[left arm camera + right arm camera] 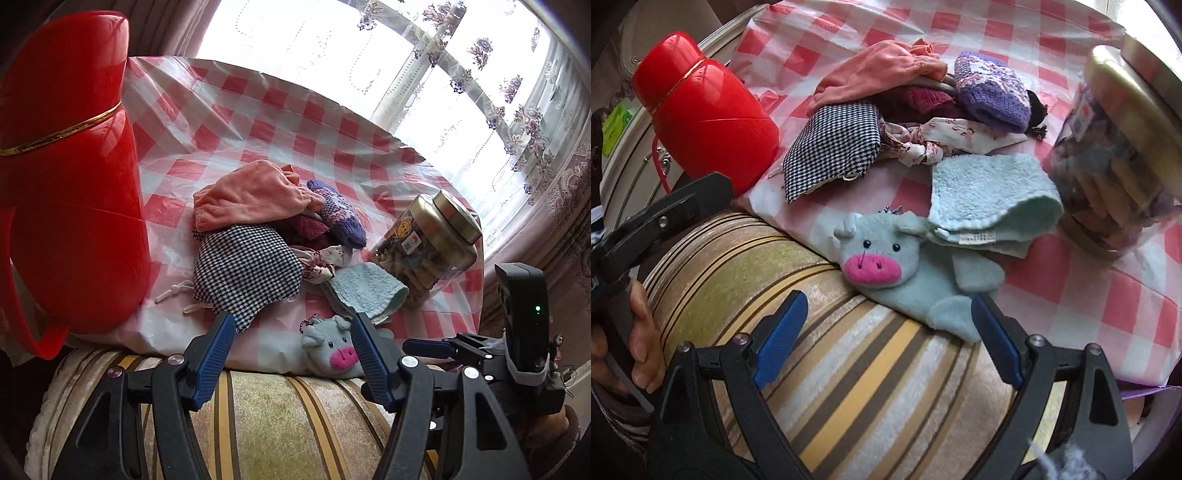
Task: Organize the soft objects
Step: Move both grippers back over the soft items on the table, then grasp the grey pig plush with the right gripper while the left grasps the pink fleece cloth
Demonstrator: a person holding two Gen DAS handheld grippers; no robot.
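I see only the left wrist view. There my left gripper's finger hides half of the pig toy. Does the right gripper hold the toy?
Observer: No. The right gripper is open and presses on nothing. The pig toy lies just ahead of it.
Operator: Does the toy lie wholly on the checked cloth?
Observer: No. Its head is on the cloth, but its lower part reaches over the cloth's edge onto the striped cushion.

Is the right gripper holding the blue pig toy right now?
No, the right gripper is open, with the blue pig toy lying untouched ahead of it.
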